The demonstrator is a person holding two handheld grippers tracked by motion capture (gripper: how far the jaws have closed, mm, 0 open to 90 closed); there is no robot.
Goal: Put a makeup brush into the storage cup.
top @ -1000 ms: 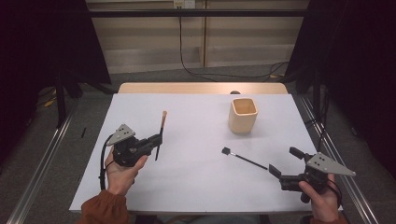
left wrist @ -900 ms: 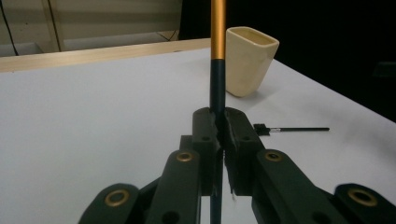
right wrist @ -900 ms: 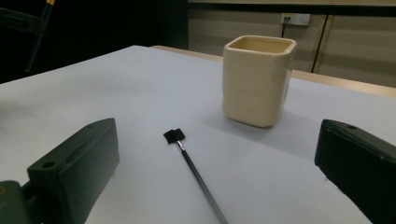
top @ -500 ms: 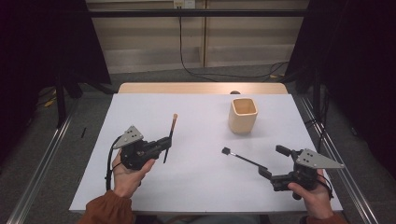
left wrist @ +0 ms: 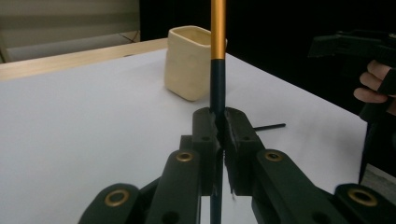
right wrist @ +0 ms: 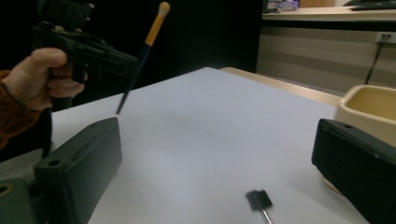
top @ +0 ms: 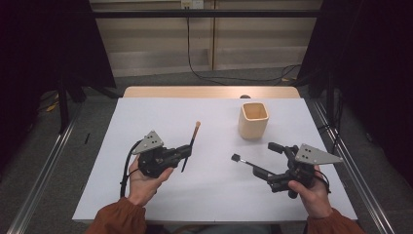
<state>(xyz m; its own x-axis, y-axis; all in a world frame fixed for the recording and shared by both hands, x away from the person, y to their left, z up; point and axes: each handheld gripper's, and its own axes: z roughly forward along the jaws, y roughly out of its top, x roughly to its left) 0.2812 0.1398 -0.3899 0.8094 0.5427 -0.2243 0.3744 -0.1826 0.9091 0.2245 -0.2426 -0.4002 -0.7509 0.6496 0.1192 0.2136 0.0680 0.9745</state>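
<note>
White sheet (top: 214,195) over pale wooden table (top: 209,91), dim room, dark curtains either side, cables along back wall. Left gripper (top: 184,152) pinching orange-and-black brush (top: 192,144) by its dark handle, bristle end up, held above sheet. Right gripper (top: 265,161) spread wide, small black brush (top: 244,162) lying on sheet between its jaws. Beige cup (top: 253,120) standing beyond. Small brush's handle partly hidden under jaw; upper brush tip cut off in left gripper view.
</note>
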